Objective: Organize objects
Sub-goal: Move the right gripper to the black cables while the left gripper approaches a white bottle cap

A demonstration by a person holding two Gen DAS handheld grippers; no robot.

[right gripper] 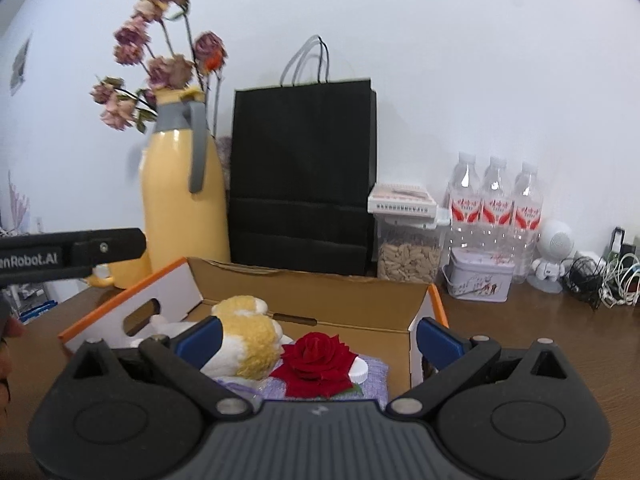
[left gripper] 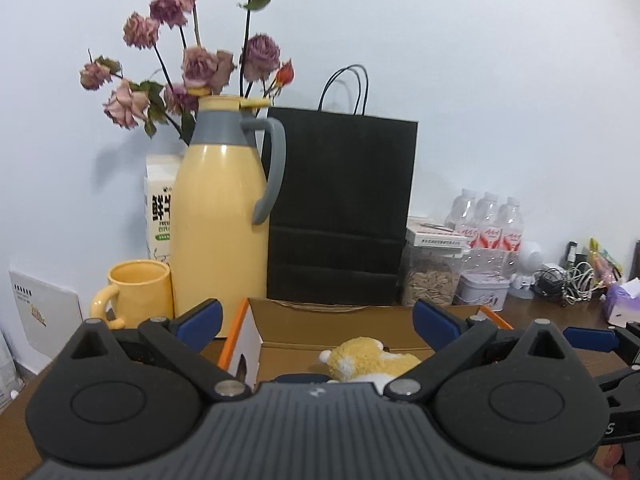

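Note:
An open cardboard box (right gripper: 304,280) with orange-edged flaps sits on the brown table. Inside it lie a yellow and white plush toy (right gripper: 248,340), a red rose (right gripper: 316,356) and a purple knitted piece (right gripper: 376,376) with a white cap beside the rose. My right gripper (right gripper: 318,338) hovers open over the box's near side, nothing pressed between its blue pads. My left gripper (left gripper: 318,322) is also open and empty, facing the box (left gripper: 340,316) with the plush toy (left gripper: 368,360) just below it. One black finger of the left gripper (right gripper: 80,248) shows at the left of the right wrist view.
Behind the box stand a yellow thermos jug (left gripper: 220,220), a yellow mug (left gripper: 138,288), a milk carton (left gripper: 160,208), dried roses (left gripper: 200,64) and a black paper bag (left gripper: 340,208). To the right are a seed jar (right gripper: 408,252), a tin (right gripper: 480,276), water bottles (right gripper: 496,208) and tangled cables (right gripper: 608,276).

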